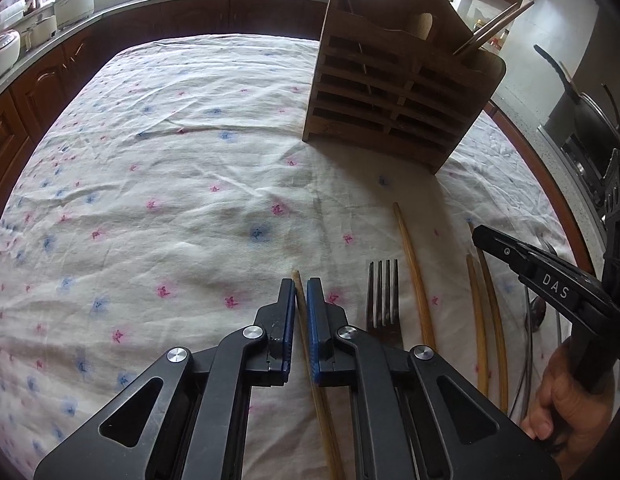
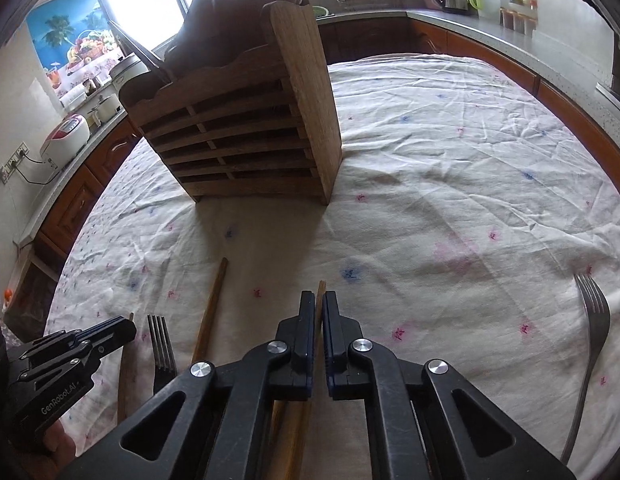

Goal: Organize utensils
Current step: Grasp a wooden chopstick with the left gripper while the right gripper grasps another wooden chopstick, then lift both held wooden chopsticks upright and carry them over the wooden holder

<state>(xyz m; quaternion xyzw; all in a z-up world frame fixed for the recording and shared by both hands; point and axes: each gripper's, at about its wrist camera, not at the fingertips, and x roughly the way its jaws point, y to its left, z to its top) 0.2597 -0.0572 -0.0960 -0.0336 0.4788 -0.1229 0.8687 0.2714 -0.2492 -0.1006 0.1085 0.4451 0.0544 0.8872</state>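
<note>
left gripper (image 1: 301, 292) fingers (image 1: 286, 308) pinching chopstick (image 1: 298, 285)

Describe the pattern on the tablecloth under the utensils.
The tablecloth is off-white with small scattered pink and blue flowers, seen best in the left wrist view.

A wooden slatted holder (image 1: 394, 92) stands upright ahead of both grippers, chopsticks and cutlery handles poking from its top. One chopstick (image 1: 299, 300) is pinched in the left gripper (image 1: 301, 292); another (image 2: 320, 300) is pinched in the right gripper (image 2: 319, 304). Between the two grippers lie a fork (image 1: 384, 300), tines pointing away, and a loose chopstick (image 1: 414, 272). A second fork (image 2: 590, 340) lies right of the right gripper.
</note>
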